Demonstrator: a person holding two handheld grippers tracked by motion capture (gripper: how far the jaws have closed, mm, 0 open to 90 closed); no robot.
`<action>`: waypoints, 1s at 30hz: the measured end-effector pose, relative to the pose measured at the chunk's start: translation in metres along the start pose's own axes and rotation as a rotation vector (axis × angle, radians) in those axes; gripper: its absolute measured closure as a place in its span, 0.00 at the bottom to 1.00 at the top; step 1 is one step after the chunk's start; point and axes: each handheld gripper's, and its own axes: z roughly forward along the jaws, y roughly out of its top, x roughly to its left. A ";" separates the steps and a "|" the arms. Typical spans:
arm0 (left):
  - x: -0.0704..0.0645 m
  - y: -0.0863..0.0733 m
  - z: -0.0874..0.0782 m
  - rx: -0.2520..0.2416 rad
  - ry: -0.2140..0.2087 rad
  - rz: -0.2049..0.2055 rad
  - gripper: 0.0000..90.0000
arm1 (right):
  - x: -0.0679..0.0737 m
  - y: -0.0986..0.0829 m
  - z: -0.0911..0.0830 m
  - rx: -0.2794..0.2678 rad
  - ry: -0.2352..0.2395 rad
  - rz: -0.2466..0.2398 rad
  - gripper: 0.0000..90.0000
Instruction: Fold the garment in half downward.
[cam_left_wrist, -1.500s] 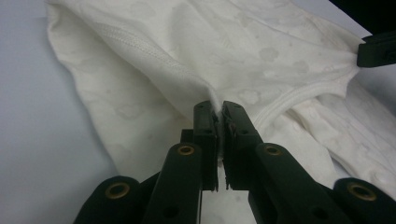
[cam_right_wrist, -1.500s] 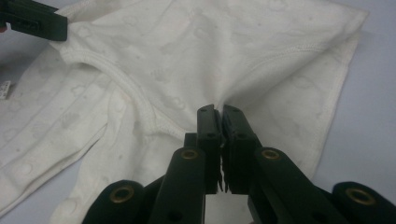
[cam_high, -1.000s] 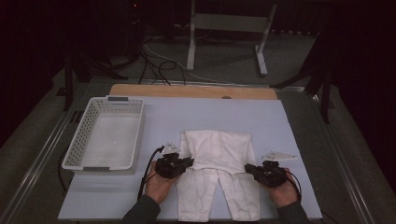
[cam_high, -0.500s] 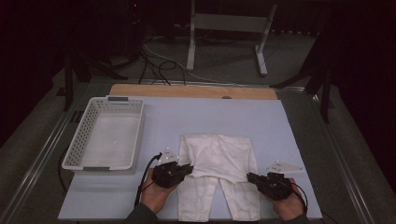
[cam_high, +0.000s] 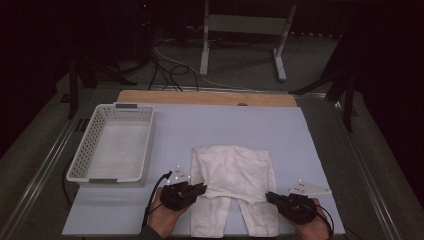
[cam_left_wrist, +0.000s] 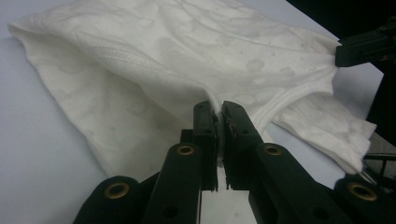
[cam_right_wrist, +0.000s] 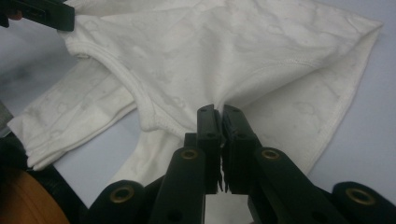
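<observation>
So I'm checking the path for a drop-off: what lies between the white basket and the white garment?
In the high view, just bare pale blue table cover separates the white basket from the white garment; the left gripper sits nearer the front edge.

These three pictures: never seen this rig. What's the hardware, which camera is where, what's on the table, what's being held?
No robot arm here: a person holds a handheld two-jaw gripper in each hand. The high view looks down from above the person's side of the table; the left gripper is at its left, the right gripper at its right. The other two views come from cameras riding on each gripper, looking along its black jaws.

On the pale blue table cover lie a white perforated basket at the left and a white garment, partly folded, with two narrow parts hanging toward the person.

Each gripper's jaws are shut on a pinch of the garment's cloth: left gripper view, right gripper view.
</observation>
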 end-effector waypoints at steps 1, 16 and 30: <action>-0.001 -0.001 -0.001 0.000 -0.002 0.002 0.95 | 0.001 -0.001 -0.002 0.003 0.002 -0.005 0.96; -0.022 -0.016 -0.018 0.006 -0.046 0.022 0.95 | 0.018 -0.012 -0.025 -0.001 0.017 -0.053 0.96; -0.042 -0.038 -0.034 0.025 -0.110 0.023 0.94 | 0.032 -0.030 -0.043 0.007 0.062 -0.117 0.96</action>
